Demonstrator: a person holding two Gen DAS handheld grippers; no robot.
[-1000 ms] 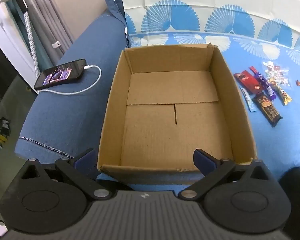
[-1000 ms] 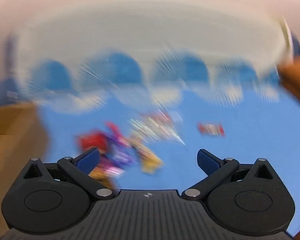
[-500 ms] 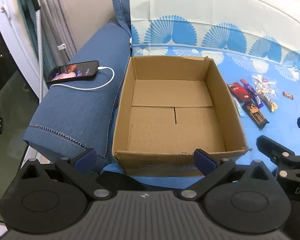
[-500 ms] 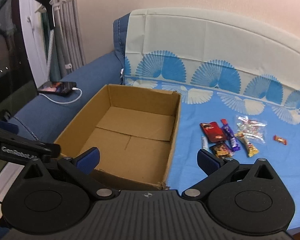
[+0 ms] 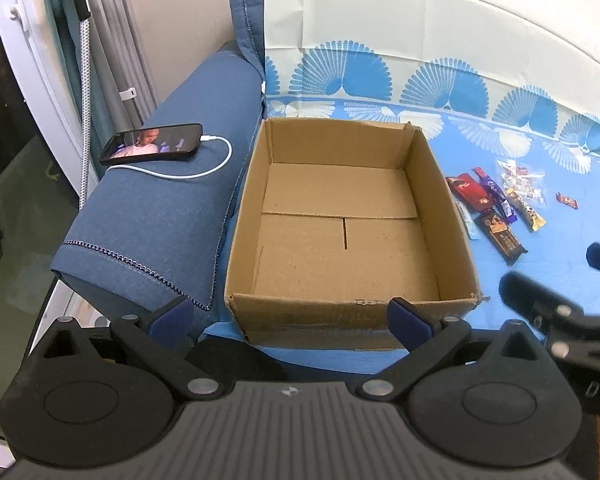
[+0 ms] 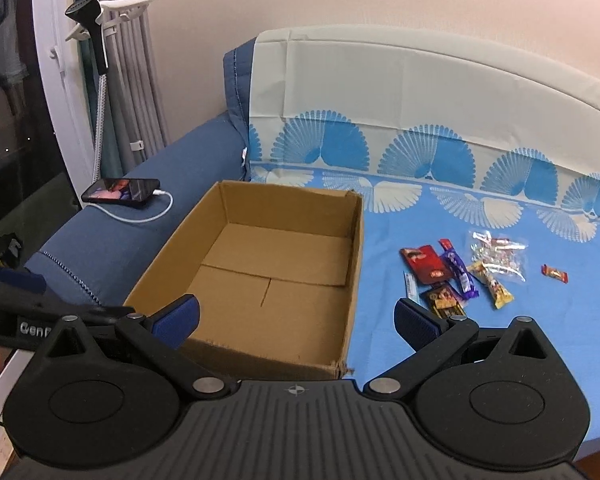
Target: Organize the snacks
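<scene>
Left wrist view: the left claw (image 5: 288, 318) hangs released, jaws spread wide, just short of the near wall of the cardboard box (image 5: 352, 312). It has drawn back and risen over the past second, so the whole box, which holds nothing, now shows. The snacks (image 5: 500, 204) lie on the blue sheet (image 5: 540, 280) to the right of the box, untouched. The right claw (image 5: 548, 304) has come into sight right of the box's near corner. A phone (image 5: 152, 143) rests on the sofa arm left of the box.

Right wrist view: a second ago this view was a blur of motion; now it is steady, the right claw (image 6: 296, 318) released over the box's near right corner (image 6: 340, 364). The snacks (image 6: 456, 276) sit right of the box, well apart from both claws. Sorting has likely not begun; the reach for the first snack comes next.
</scene>
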